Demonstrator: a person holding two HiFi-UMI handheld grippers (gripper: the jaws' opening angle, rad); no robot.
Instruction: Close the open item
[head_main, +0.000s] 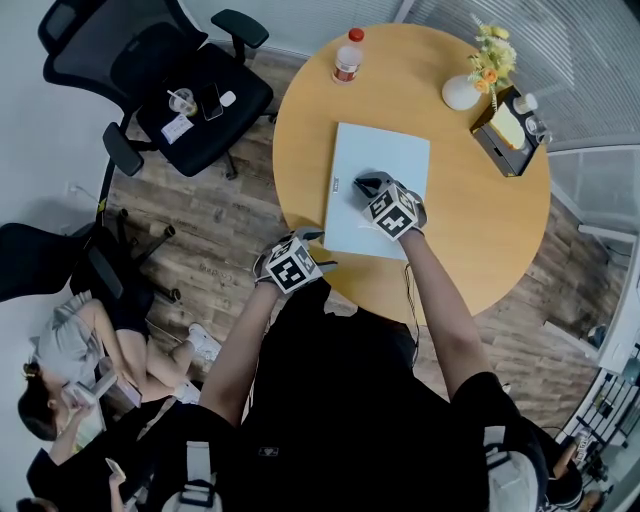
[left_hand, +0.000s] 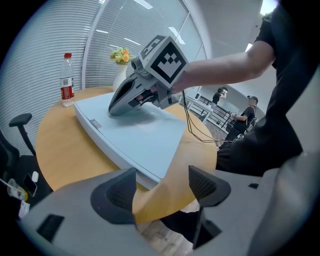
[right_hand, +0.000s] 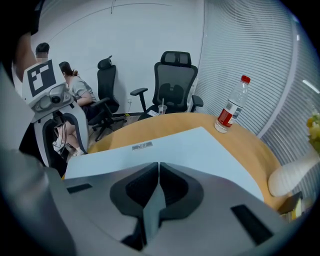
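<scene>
A white laptop (head_main: 378, 160) lies on the round wooden table (head_main: 470, 230) with its lid down flat; the same laptop (left_hand: 135, 135) fills the middle of the left gripper view. My right gripper (head_main: 362, 183) rests on the lid near its left edge, its jaws shut with nothing between them. In its own view the right gripper (right_hand: 158, 175) sits just above the laptop (right_hand: 175, 142). My left gripper (head_main: 311, 237) hovers at the table's near edge by the laptop's near left corner. The left gripper (left_hand: 162, 187) is open and empty.
A water bottle (head_main: 347, 56) stands at the table's far edge. A white vase with flowers (head_main: 463, 92) and a tissue box (head_main: 506, 131) sit at the far right. A black office chair (head_main: 190, 100) holding small items stands far left. People sit at lower left.
</scene>
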